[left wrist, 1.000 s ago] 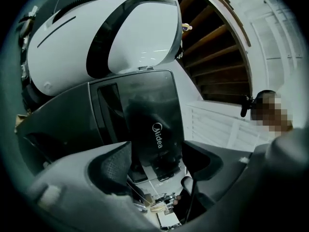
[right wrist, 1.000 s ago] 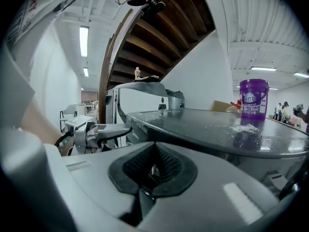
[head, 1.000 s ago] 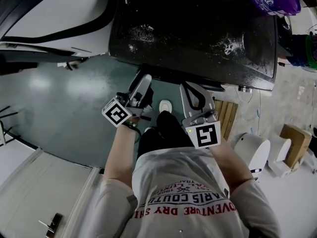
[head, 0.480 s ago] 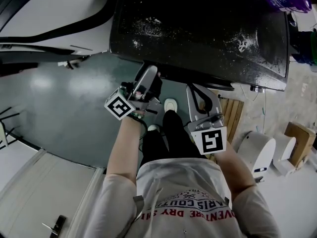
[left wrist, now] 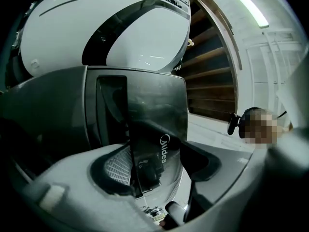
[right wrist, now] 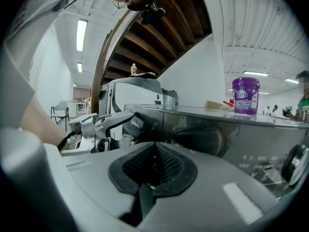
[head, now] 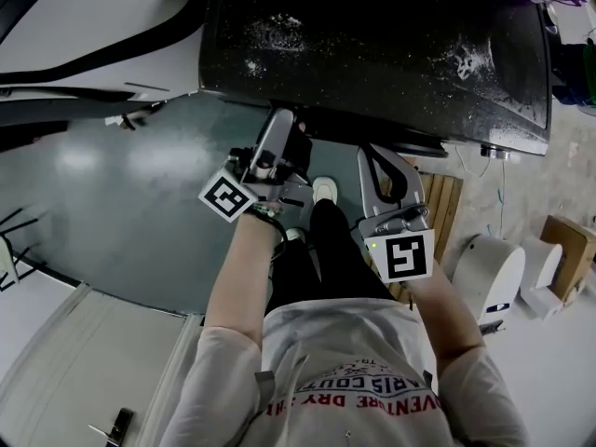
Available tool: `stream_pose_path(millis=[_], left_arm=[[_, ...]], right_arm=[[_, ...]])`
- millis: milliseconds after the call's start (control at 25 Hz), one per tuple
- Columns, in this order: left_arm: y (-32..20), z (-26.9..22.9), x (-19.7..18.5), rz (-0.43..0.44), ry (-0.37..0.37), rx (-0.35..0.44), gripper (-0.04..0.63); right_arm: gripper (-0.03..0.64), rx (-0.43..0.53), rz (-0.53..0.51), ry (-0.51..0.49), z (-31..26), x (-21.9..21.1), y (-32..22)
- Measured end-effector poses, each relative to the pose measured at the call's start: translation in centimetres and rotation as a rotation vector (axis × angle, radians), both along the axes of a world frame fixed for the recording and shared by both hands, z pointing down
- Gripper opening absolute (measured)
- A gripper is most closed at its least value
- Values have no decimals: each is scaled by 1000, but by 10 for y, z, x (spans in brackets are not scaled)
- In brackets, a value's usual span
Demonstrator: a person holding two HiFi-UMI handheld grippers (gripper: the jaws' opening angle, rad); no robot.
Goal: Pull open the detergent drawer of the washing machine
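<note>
The dark washing machine fills the top of the head view. My left gripper reaches up to the left end of its front edge. In the left gripper view the glossy grey detergent drawer, printed Midea, fills the gap between the jaws of the left gripper. The jaws are closing around it, and I see no firm squeeze. My right gripper hangs beside it below the front edge. In the right gripper view the right gripper is shut with its pads together on nothing. The left gripper shows there at the machine.
A white machine stands to the left. Wooden slats, a white round appliance and a cardboard box lie to the right. A purple tub sits on the washer's top. The person's shoe is below the grippers.
The left gripper has tilted and edged closer against the machine's front. The right gripper has sunk slightly. The head view has shifted, so the machine sits higher in the frame.
</note>
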State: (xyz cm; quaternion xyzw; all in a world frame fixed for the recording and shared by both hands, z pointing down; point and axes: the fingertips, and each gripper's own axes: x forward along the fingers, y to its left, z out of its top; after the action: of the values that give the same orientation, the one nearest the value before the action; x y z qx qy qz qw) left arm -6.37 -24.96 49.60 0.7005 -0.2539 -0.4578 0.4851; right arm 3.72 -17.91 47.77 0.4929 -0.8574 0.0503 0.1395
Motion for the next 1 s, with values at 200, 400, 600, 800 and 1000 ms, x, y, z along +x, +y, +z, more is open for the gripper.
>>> stream_pose_path(millis=[200,400,600,800,1000], left_arm=[[0,1,-1,11,6,-6,301],[18,0,-5,18,17,9,283],[41,1,-9,26,15,18,285],[53,0,-11,26,15,10,287],[73,1,-14,37,7,14,287]], right_arm=[[2,50,48,20,-5,9,-7],[2,85,76,43,-5,18,-4],[2,93,80,65,-2,19,9],[2,106,118,45,-9,14,21],[2,87,136,41,-7,9,41]])
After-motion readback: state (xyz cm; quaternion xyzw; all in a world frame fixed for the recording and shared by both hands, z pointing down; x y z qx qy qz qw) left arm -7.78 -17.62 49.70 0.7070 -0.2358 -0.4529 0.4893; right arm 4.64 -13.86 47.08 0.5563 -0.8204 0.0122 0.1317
